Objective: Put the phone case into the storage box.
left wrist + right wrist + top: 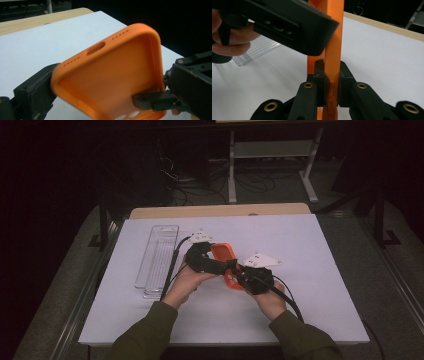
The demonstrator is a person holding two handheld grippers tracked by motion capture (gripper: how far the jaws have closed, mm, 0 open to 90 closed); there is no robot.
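White table top [310, 270] across the middle of the high view, with a wooden edge [220, 211] along its far side, just above centre. Dark floor around it, with cables and a pale metal stand [270, 155] at the top of the frame.

Left of centre in the high view, a long clear plastic tray [157, 260], lying flat on the white surface, narrow end toward the top; nothing visible inside it. Same tray in the upper left of the right gripper view [254, 53], blurred behind a hand [233, 40].

At the centre of the high view, an orange phone case [223, 254], held off the table between both tools. In the left gripper view, across the middle of the frame, case [112, 77] tilted, hollow inside facing the camera, charging slot and rows of small holes along its upper edge, camera cut-outs at the bottom edge.

Left gripper [220, 266] just left of centre in the high view, green sleeve below it; jaws closed on the case across its width, one at lower left, one at lower right of its own view. Right gripper [331, 87] low in the centre of its own view, jaws pinched on the case's thin side wall [334, 50], over the side buttons. In the high view, right gripper [235, 272] just right of centre.
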